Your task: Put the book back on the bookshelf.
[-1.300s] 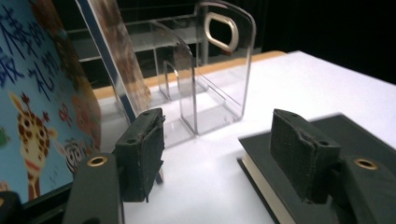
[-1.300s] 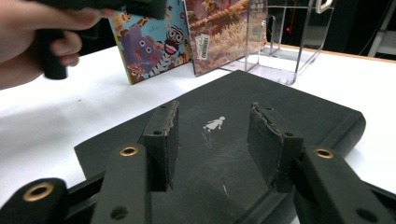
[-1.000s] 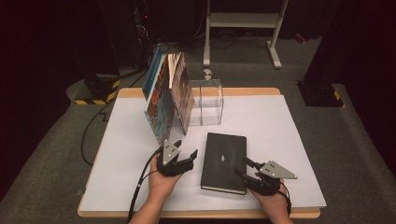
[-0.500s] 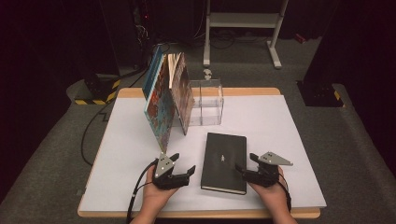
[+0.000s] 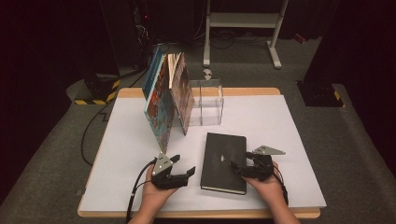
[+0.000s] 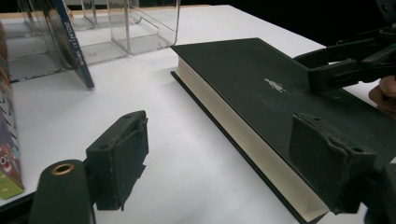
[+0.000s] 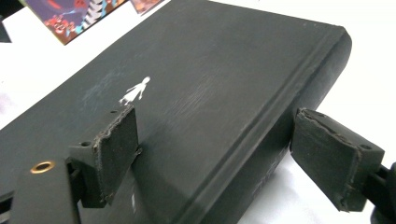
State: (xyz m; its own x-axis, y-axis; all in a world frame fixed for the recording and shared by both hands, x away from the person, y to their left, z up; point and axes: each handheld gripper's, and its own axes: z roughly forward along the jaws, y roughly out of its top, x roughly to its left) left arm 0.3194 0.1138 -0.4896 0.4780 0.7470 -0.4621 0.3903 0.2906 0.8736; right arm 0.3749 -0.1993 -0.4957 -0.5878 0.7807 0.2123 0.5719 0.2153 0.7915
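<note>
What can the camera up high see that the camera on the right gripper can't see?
The high view takes in the whole white table, the clear plastic stand, the upright picture books and the left gripper, open beside the black book. The right gripper view instead shows, close up, the book's rounded spine between its own open jaws. Both show the black book and its tiny white figure.

Black grippers (image 5: 186, 172) — grey three-cornered plates, trailing black cables.
</note>
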